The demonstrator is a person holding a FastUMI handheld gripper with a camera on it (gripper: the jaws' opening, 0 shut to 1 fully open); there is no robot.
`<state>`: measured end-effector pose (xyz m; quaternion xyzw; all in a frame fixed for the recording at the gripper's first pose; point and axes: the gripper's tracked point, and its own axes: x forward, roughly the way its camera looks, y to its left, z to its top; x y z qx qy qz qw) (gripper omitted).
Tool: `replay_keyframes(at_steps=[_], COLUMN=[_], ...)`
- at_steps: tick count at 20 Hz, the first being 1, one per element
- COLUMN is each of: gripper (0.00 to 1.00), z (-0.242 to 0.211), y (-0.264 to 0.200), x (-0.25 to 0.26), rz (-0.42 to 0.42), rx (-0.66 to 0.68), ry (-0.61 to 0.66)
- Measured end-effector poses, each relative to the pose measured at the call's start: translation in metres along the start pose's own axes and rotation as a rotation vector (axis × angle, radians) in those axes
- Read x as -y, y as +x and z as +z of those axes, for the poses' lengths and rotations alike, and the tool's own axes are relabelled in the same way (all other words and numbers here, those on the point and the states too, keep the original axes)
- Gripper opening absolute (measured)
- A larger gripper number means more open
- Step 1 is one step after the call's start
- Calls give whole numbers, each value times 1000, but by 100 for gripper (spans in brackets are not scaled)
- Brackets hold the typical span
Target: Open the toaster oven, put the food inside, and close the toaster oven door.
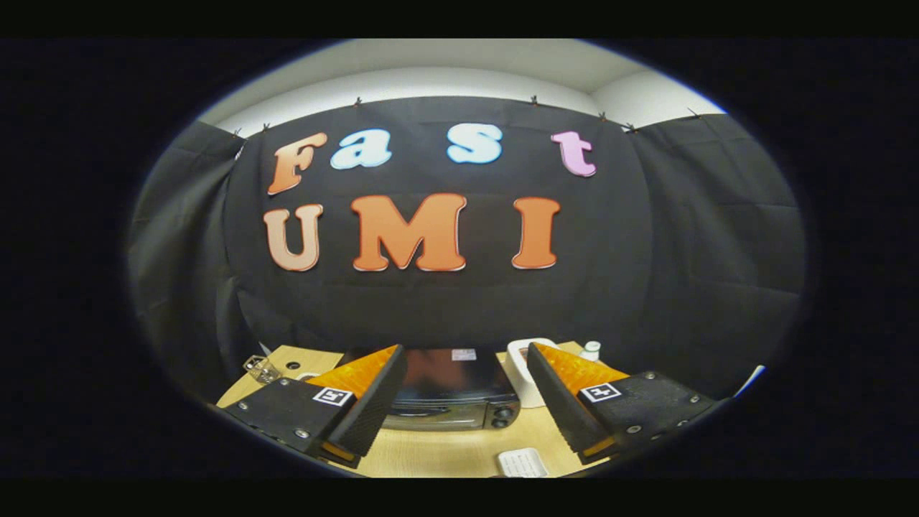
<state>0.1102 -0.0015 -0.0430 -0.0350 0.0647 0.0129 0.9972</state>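
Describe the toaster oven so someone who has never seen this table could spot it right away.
Start at the wooden table in front of the black cloth wall. The toaster oven sits on it just beyond the open gripper, seen between its two fingers. It is the dark, glossy box with knobs at its right end, unlike the white container beside it and the small white piece nearer the fingers.

I see a pale wooden counter in front of me. At its far right stands a white mug-like container, and just beyond that a small white bottle. A clear, glassy object lies near the counter's far left corner. A flat white ridged piece rests at the near edge.
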Motion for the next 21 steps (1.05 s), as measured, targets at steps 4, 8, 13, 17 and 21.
replay_keyframes(at_steps=[4, 8, 13, 17, 21], gripper=[99, 99, 99, 99, 99], z=[31, 46, 53, 52, 51], y=[-25, -44, -55, -59, -59], x=[26, 40, 45, 44, 45], rz=[-20, -32, -37, -39, -52], rx=[20, 24, 46, 50, 49], ry=[-10, -18, -2, -16, 7])
